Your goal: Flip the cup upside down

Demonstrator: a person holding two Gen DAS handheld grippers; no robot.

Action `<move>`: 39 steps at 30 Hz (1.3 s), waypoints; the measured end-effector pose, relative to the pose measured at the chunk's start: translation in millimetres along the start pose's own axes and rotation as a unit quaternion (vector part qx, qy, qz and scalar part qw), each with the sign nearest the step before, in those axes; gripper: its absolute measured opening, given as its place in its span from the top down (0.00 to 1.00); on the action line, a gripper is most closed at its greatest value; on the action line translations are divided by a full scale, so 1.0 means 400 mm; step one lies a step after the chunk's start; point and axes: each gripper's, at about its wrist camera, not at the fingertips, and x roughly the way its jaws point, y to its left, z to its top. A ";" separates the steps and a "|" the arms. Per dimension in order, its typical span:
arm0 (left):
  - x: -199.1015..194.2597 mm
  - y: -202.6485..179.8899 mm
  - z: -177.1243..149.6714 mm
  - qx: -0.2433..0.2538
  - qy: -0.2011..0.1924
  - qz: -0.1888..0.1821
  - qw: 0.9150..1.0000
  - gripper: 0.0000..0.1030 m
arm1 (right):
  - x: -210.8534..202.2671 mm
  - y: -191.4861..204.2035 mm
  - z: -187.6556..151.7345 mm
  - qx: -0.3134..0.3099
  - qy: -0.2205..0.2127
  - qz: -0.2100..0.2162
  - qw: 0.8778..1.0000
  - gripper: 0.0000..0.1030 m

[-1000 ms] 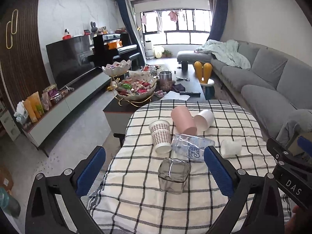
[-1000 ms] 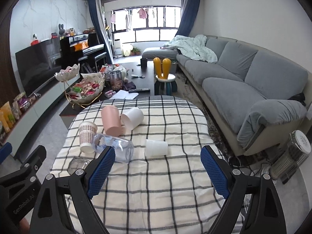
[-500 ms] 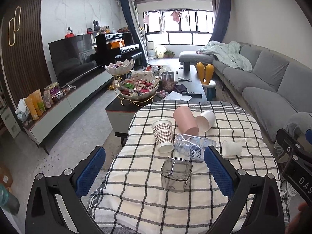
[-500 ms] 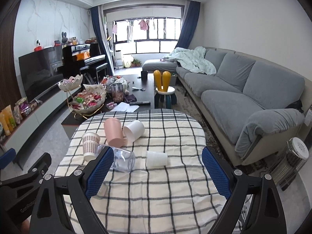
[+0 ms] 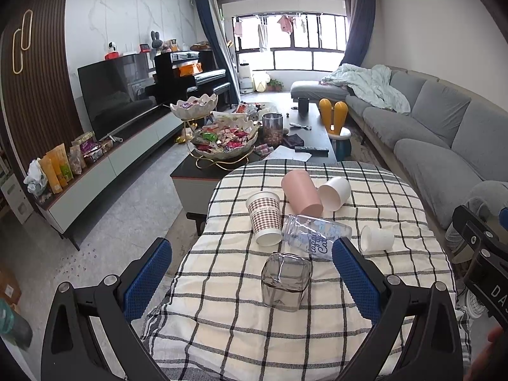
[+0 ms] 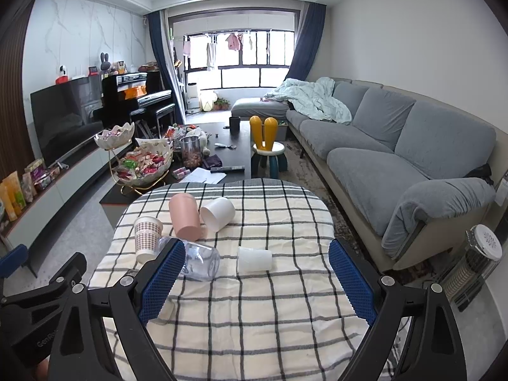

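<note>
Both views pulled back vs earlier; left claw [image 5: 250,273] & right claw [image 6: 257,273] gape, empty.

Left gripper [image 5: 250,273], jaws wide apart, frames a checked tablecloth [image 5: 222,317] at lower centre. On it: square smoky glass cup [image 5: 285,281], clear bottle [image 5: 316,236] lying sideways, patterned paper cup [image 5: 265,219], pink cup [image 5: 301,192], two white cups.

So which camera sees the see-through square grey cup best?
The left wrist view: the see-through square grey cup stands whole and near, between the open left gripper fingers. In the right wrist view I can't find it; the blue pad covers that corner.
</note>
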 end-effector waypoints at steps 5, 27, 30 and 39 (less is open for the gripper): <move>0.000 0.000 0.000 0.000 -0.001 0.001 1.000 0.00 | 0.000 -0.001 0.000 0.000 0.001 0.000 1.000 0.11; 0.007 -0.010 -0.011 0.006 -0.007 0.001 1.000 0.00 | 0.001 -0.001 0.000 0.000 0.001 0.000 1.000 0.11; 0.010 -0.009 -0.014 0.006 -0.007 0.000 1.000 0.00 | 0.001 -0.001 0.000 0.000 0.001 0.000 1.000 0.11; 0.011 -0.003 -0.010 0.005 -0.002 -0.003 1.000 0.00 | 0.001 -0.002 0.001 0.000 0.001 0.000 1.000 0.11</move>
